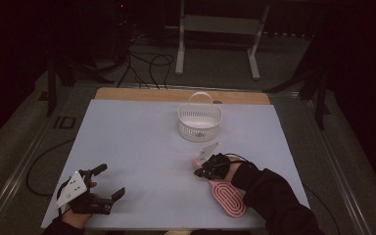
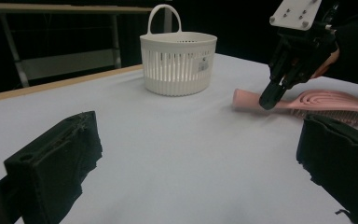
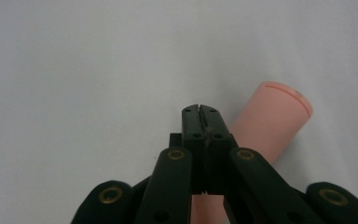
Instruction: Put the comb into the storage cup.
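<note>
Fingers (image 3: 200,112) of the right gripper (image 1: 201,170) are pressed together, empty, above the pink brush (image 1: 227,197) handle; they should open first. Left gripper (image 1: 108,181) rests wide open, empty.

In the right gripper view the tongs (image 3: 199,111) rose from the near edge with both black jaws pressed together, no gap between them. They stood above the round pink handle (image 3: 270,119), which lay on the pale table (image 3: 84,70) and ran under the jaws. The handle's flat end pointed far and right.
</note>
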Tool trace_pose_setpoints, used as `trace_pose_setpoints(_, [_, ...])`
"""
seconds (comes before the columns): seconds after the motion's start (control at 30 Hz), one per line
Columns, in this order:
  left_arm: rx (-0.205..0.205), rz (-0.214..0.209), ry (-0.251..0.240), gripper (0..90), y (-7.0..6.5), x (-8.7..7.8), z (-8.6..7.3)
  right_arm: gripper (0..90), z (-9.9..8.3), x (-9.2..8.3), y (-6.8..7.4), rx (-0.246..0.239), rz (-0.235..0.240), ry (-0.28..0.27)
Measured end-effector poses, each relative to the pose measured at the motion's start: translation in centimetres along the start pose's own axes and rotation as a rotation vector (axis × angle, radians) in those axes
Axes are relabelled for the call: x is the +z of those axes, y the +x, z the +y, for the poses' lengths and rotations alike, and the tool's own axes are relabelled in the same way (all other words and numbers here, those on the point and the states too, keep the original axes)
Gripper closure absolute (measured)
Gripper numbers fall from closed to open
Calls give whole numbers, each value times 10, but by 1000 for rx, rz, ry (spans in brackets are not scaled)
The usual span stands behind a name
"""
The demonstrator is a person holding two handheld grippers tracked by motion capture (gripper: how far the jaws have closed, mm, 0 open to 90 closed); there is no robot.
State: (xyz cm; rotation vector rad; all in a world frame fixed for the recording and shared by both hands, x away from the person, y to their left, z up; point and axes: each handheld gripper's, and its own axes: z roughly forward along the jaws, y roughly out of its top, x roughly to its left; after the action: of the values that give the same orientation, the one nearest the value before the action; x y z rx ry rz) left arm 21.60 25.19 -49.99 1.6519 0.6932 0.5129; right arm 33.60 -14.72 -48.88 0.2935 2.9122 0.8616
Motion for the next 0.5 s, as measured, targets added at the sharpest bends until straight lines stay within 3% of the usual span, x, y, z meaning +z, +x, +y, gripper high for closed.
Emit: trace_pose_setpoints(0.5, [3,-2,2,0,0,0,0,900,-17,-12,-14,66,-55,21])
